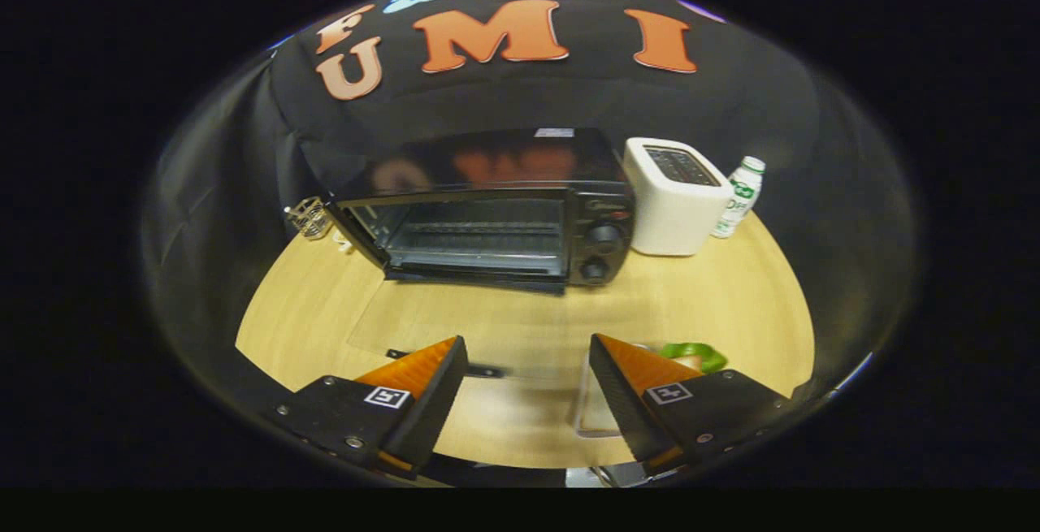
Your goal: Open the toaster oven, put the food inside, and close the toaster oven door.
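Beyond the fingers, at the middle of the frame, the toaster oven (496, 211) is seen on the desk (520, 313) with its glass door (455, 329) folded down. The tongs (528, 382) are held apart, gripping nothing. Green food (692, 353) lies just past the right finger.

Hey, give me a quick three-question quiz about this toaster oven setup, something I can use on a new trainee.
1. True or false: the toaster oven is already open.
2. What stands right beside the oven's knob side? A) a white toaster B) a kettle C) a frying pan
3. Fill in: the tool is ____ and grips nothing.

Key: 1 true; 2 A; 3 open.
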The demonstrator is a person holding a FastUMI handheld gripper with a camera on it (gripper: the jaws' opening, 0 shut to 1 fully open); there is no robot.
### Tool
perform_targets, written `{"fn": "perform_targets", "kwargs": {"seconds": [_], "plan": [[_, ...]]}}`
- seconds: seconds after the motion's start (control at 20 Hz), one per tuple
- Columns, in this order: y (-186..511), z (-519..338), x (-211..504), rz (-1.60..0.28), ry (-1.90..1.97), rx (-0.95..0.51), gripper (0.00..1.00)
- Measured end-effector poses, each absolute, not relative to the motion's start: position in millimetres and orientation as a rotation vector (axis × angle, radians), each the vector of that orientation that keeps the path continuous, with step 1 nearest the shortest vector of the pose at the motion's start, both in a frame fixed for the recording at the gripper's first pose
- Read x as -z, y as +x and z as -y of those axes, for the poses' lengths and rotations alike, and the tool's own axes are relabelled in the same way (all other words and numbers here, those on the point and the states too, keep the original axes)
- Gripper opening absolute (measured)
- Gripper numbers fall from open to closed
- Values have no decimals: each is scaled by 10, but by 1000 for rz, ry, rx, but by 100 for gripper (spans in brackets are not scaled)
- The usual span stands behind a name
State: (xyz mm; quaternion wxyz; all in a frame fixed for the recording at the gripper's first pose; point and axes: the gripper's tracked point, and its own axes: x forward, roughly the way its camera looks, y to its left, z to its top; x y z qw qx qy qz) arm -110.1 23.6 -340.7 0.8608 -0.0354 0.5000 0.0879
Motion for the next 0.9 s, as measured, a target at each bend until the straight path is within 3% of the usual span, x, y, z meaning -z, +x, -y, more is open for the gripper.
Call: {"fn": "perform_targets", "kwargs": {"seconds": [0.4,0.9], "plan": [[-1188,985,3376,-1082,-122,-36,90],[-1585,1087,4140,-1289,106,-101,90]]}}
